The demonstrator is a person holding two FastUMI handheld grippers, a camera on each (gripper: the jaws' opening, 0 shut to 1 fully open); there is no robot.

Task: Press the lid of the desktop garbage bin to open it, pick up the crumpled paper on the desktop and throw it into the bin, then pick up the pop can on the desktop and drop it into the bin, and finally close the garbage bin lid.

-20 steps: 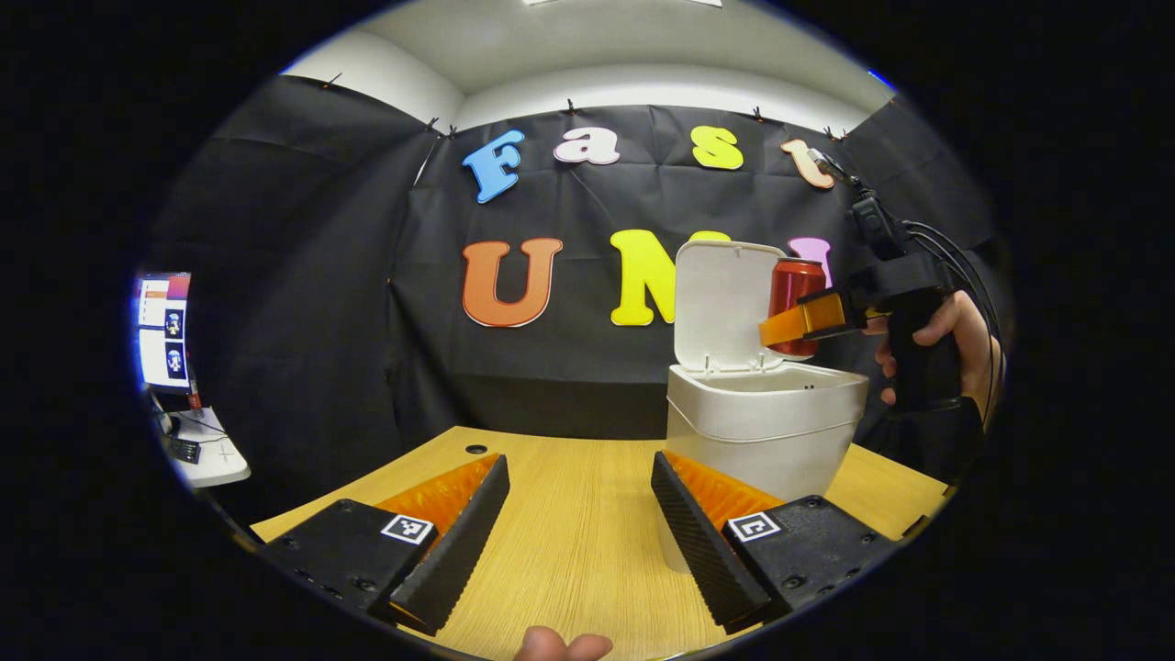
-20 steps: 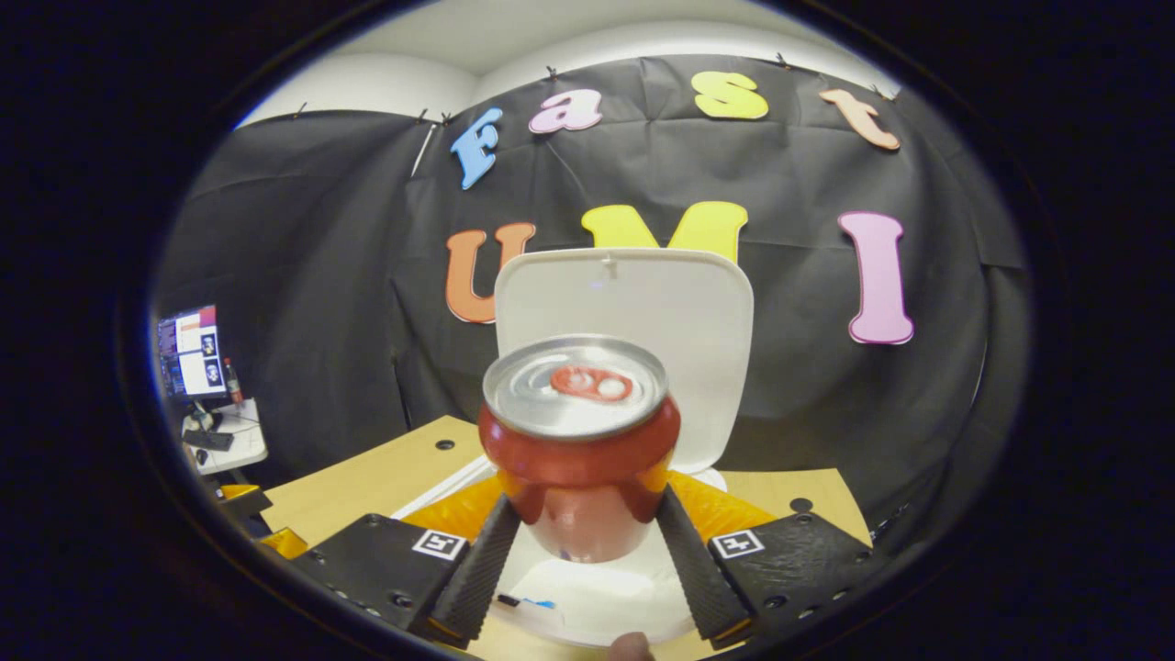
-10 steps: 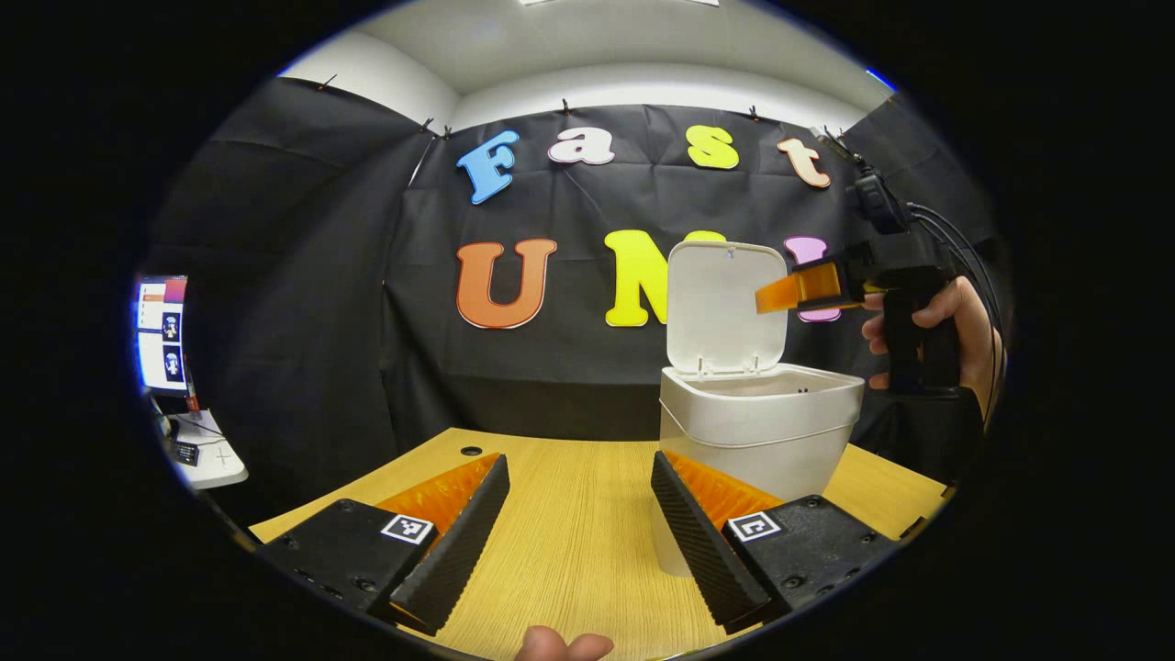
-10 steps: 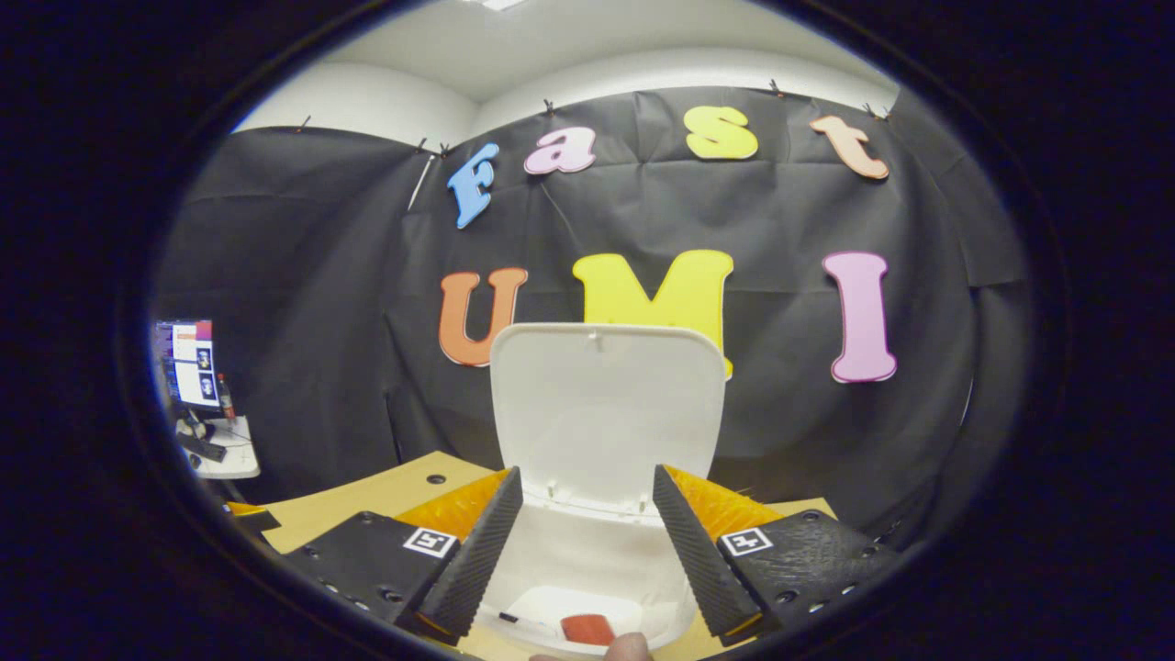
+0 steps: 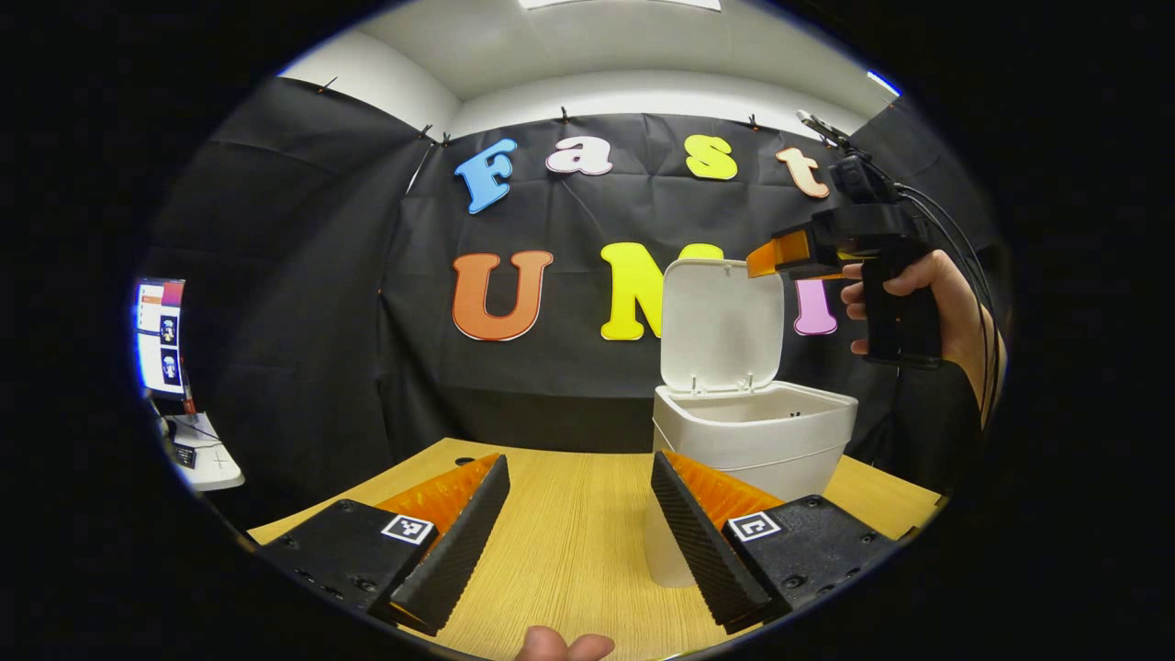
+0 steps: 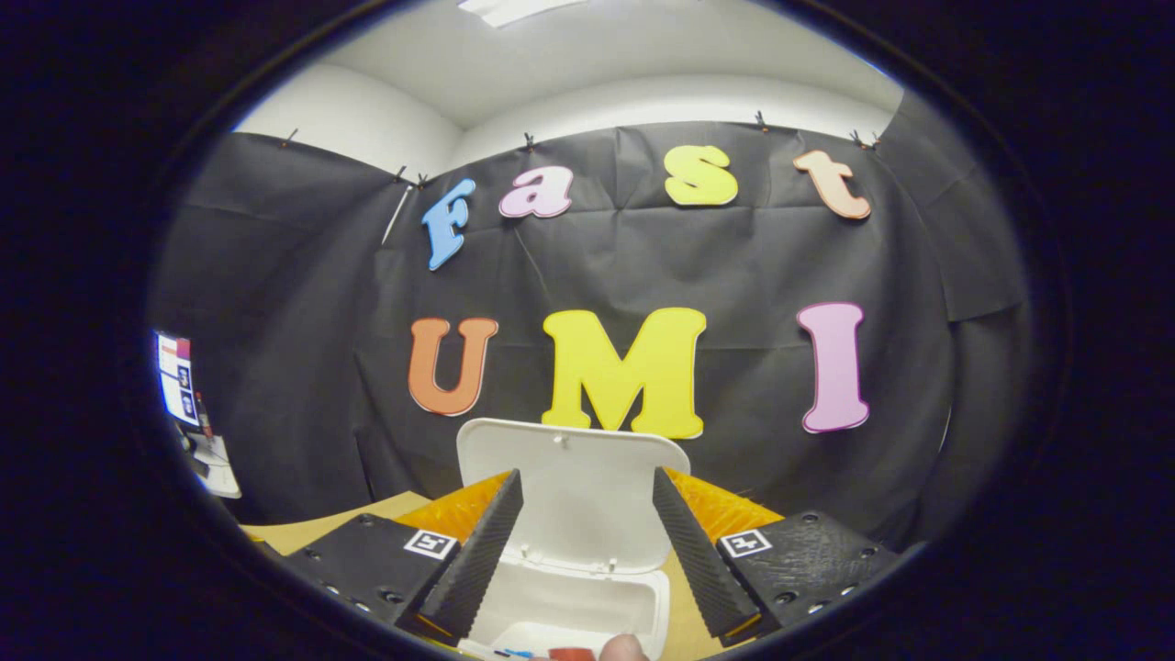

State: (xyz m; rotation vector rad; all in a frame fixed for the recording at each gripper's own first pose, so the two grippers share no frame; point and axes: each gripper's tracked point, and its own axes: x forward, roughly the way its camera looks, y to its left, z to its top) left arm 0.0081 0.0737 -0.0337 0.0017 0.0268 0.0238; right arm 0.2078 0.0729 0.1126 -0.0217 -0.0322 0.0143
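The left gripper (image 5: 578, 528) was seen low over the wooden desktop (image 5: 578, 551), its jaws spread wide with nothing held between them. The white garbage bin (image 5: 753, 441) stood ahead and to the right of that gripper, its base partly hidden behind the right finger, and the bin lid (image 5: 721, 321) was raised upright at the far side of the opening. The right gripper (image 5: 766, 259) was seen in the left gripper view up beyond the bin, level with the lid's top edge and above the bin's right side, held by a hand (image 5: 927, 303) on its grip, with cables trailing from its top; how far it was parted could not be judged from that angle. In the right gripper view the right gripper (image 6: 587, 542) was shown with jaws wide apart and empty, pointed forward above the bin. The lid (image 6: 574, 496) was framed between the two fingers (image 6: 477, 551), apart from both, and the bin's open mouth (image 6: 569, 606) lay directly below and ahead of the gap. A small red patch at the bottom edge inside the bin, just ahead of a fingertip, was probably the pop can (image 6: 571, 654), though little of it was visible. A monitor (image 5: 161, 335) on a side table (image 5: 207, 459) was noted far off to the left of the left gripper.
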